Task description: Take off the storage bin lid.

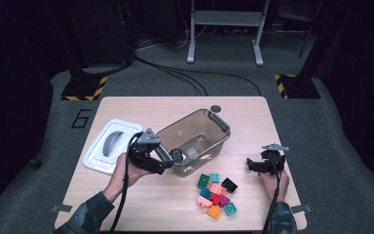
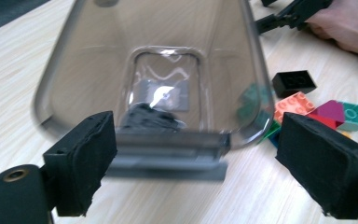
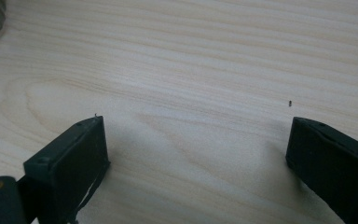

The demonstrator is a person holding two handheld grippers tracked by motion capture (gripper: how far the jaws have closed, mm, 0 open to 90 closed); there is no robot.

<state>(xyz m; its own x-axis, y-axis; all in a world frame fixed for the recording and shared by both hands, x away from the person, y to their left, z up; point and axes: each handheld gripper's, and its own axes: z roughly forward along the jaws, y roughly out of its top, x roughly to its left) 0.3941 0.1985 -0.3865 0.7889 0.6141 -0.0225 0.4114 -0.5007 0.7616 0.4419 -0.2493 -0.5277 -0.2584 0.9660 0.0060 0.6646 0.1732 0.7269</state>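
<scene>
The left gripper (image 1: 175,157) stands with its jaws wide at the near rim of the clear bin (image 1: 195,131), and no pad presses on it; the rim's handle lies just between and ahead of the jaws. The bin is tipped toward this gripper and looks empty inside. The coloured blocks (image 1: 216,194) lie in a pile on the table (image 1: 126,204), just to the right of the gripper. The right gripper (image 1: 253,165) rests apart, also wide, holding nothing. I judge the filling is not yet begun.

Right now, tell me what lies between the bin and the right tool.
In the high view, the brick pile lies on the table between the bin and the right tool, a little nearer the person.
</scene>
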